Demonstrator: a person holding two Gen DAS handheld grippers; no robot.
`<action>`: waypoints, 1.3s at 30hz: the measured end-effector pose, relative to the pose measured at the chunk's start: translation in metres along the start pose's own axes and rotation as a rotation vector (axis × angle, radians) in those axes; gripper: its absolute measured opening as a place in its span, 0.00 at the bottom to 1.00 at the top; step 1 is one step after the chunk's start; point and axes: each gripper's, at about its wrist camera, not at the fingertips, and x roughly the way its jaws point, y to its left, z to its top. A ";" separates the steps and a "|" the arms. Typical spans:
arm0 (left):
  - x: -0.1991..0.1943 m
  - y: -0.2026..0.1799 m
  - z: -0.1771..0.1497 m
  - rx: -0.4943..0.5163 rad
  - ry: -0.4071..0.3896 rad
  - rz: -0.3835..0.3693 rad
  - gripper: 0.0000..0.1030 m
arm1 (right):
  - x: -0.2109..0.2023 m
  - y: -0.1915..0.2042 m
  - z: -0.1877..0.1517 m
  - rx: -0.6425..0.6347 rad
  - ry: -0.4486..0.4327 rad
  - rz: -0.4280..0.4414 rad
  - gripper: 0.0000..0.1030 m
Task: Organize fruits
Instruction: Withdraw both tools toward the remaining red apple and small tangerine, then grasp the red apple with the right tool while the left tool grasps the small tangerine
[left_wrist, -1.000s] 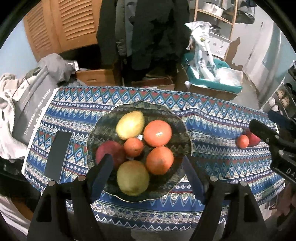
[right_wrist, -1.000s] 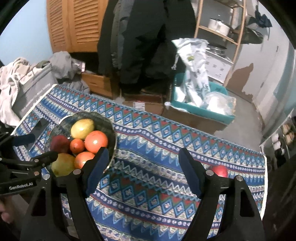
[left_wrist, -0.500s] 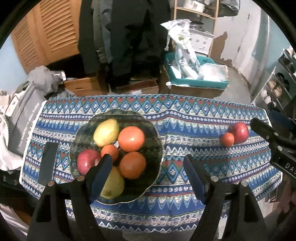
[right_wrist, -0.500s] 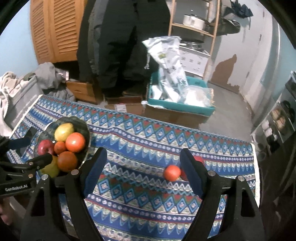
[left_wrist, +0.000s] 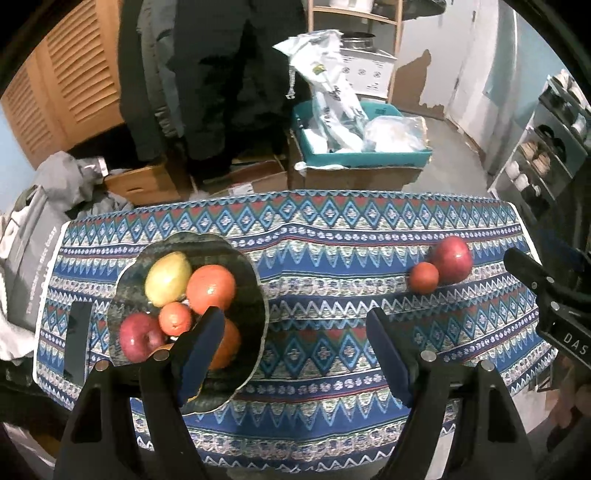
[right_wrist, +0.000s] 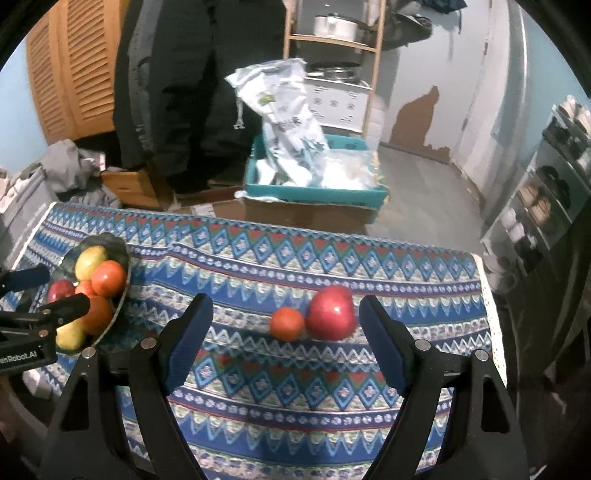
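1. The red apple (right_wrist: 331, 313) and the small orange (right_wrist: 287, 324) lay touching each other on the patterned tablecloth (right_wrist: 280, 373), toward the right end of the table and well apart from the bowl.
2. The right gripper (right_wrist: 285, 341) hung over the near edge with both fruits showing in the gap between its blue pads (right_wrist: 380, 341). Its jaws had just been widening and stood parted, gripping nothing.
3. To my eye the job in hand was fetching one of these two loose fruits. A clean pick would mean centring on one fruit only, since they sat pressed together and a pad could shove the neighbour into a roll.
4. Far to the left, the dark bowl (left_wrist: 255, 291) already held a yellow pear (left_wrist: 168, 277), oranges and another apple.
5. The left gripper (left_wrist: 295, 352) hovered beside that bowl, spread wide and empty, its left finger crossing the bowl in view.
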 end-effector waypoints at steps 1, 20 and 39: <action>0.001 -0.004 0.001 0.007 0.002 -0.002 0.78 | 0.000 -0.005 -0.002 0.006 0.001 -0.004 0.79; 0.034 -0.050 0.020 0.080 0.020 0.006 0.78 | 0.030 -0.077 -0.034 0.133 0.116 -0.027 0.79; 0.096 -0.061 0.045 0.107 0.022 0.069 0.78 | 0.133 -0.060 -0.035 0.107 0.281 0.055 0.79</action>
